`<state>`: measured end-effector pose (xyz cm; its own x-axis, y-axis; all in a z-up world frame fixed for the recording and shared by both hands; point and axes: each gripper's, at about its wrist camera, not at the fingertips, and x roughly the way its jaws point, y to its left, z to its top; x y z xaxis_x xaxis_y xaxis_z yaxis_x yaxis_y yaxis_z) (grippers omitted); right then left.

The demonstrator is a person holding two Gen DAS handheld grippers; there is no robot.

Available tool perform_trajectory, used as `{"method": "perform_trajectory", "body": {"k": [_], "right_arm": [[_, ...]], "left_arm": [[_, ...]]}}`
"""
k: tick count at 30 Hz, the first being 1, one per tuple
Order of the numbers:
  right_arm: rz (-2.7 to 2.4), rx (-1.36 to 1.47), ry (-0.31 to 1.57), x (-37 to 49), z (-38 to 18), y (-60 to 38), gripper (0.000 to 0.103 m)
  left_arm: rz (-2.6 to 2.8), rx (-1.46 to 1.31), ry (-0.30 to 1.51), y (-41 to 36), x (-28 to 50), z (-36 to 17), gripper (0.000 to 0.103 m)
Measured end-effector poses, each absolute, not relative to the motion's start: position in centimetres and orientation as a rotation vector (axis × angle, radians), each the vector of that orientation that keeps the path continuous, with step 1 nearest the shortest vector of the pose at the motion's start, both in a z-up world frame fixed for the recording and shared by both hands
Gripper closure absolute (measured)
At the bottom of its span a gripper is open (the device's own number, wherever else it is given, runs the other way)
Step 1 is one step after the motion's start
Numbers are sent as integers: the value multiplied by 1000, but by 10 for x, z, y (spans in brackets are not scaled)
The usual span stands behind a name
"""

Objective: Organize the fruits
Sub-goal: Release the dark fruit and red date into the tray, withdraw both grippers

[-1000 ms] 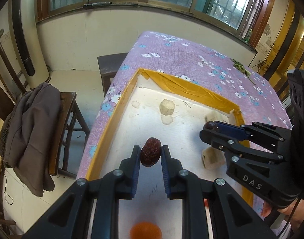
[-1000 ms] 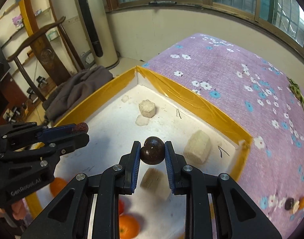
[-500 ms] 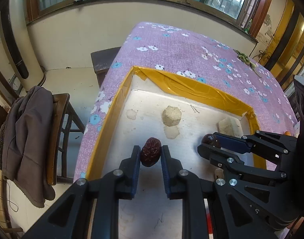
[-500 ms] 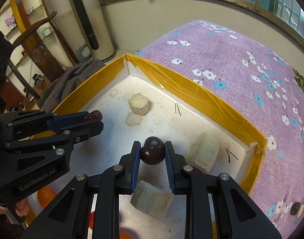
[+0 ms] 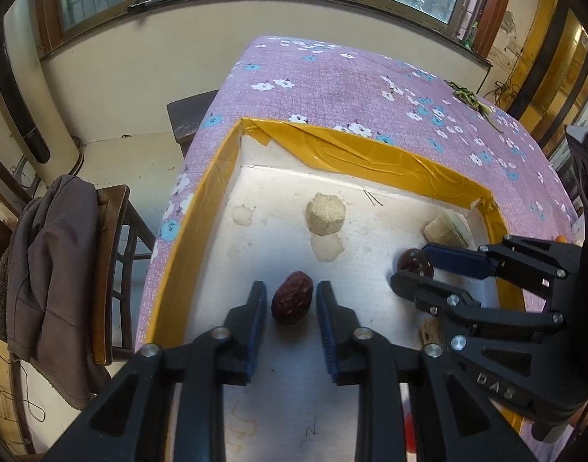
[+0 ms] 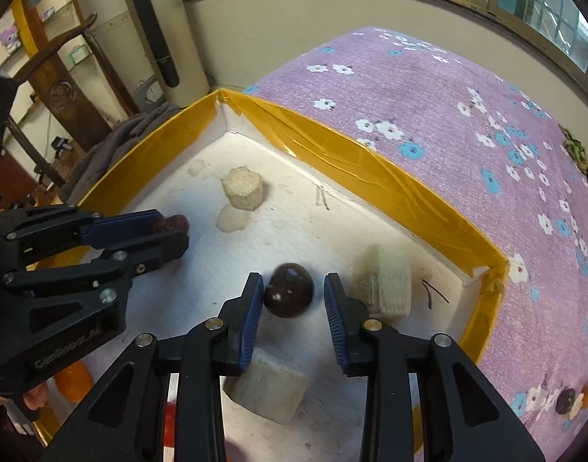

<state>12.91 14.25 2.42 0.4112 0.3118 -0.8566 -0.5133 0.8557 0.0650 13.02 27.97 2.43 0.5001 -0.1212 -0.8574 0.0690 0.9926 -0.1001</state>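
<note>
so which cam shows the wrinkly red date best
The left wrist view: the date sits centred, whole, between the left gripper's parted pads. In the right wrist view only its tip shows past that gripper's finger.

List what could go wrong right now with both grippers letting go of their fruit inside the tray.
1. The left gripper has just been opening; its red date sits loose between the pads and may roll across the white tray.
2. The right gripper has likewise opened around the round dark fruit, which might roll against the foam block beside it.
3. The grippers are close together and could clash when withdrawing.
</note>
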Motion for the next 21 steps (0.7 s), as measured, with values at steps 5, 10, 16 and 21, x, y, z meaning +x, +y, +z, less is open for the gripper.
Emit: {"method": "perform_trajectory", "body": {"k": [5, 10, 16, 21], "right_arm": [[505, -192, 1004, 120, 34, 129, 72], [476, -199, 972, 103, 48, 111, 72], [473, -126, 964, 81, 61, 83, 69], [476, -90, 957, 60, 64, 62, 67]], "left_arm": [[-111, -15, 1038, 274, 121, 24, 63], [-85, -20, 1014, 275, 111, 34, 46], [-27, -23, 947, 278, 92, 51, 25], [-2, -34, 920, 267, 71, 61, 15]]}}
